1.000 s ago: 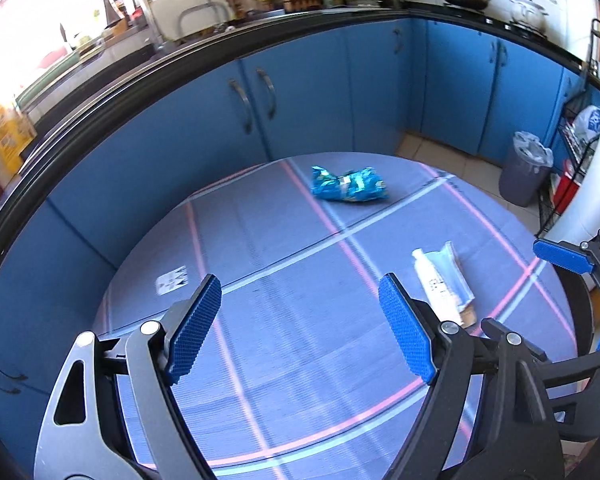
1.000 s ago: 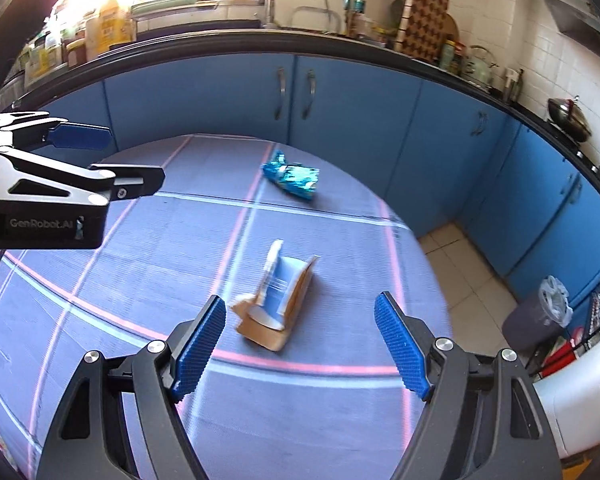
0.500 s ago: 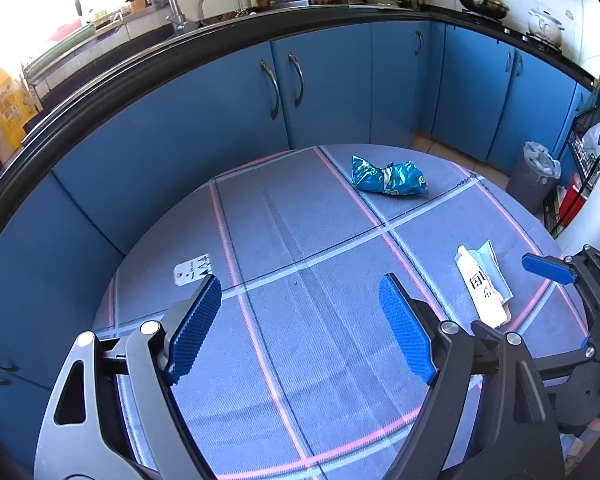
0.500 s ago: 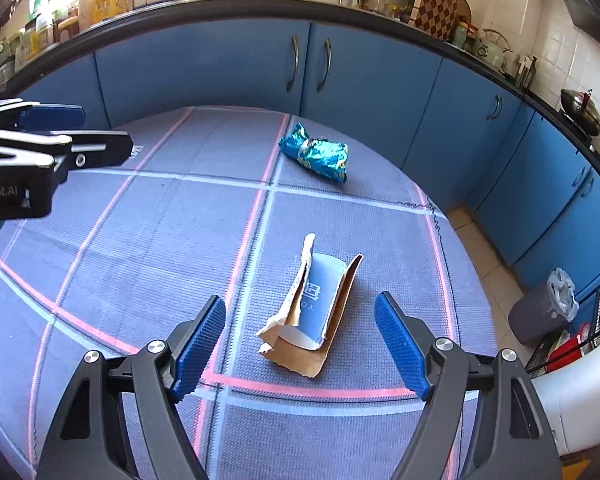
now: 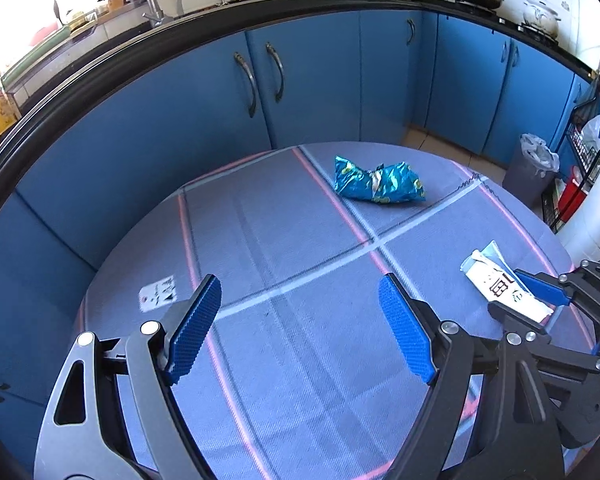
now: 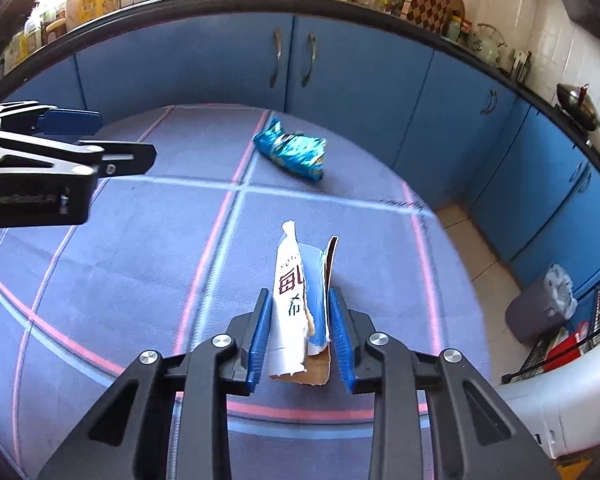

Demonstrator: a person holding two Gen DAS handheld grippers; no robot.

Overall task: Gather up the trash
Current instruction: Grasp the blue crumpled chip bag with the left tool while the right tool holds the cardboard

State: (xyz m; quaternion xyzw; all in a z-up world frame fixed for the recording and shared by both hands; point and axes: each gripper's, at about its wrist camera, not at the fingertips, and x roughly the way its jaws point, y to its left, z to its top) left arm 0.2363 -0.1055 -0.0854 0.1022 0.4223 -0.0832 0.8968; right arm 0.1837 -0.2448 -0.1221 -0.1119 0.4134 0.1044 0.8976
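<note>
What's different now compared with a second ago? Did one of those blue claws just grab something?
Yes. The right gripper came down over the torn paper carton and its jaws are closing, pads pressing its sides and folding it narrower. The left gripper drifted nearer the table, open and empty as before. The blue snack wrapper has not moved.

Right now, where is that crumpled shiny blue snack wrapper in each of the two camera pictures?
Left wrist view: the crumpled shiny blue snack wrapper lies on the far part of the round table's purple checked cloth, right of centre, beyond the open left tongs.
Right wrist view: the wrapper sits upper centre, beyond the torn white and blue carton.
Shared landmark: the pink stripe passing just left of the wrapper.
</note>
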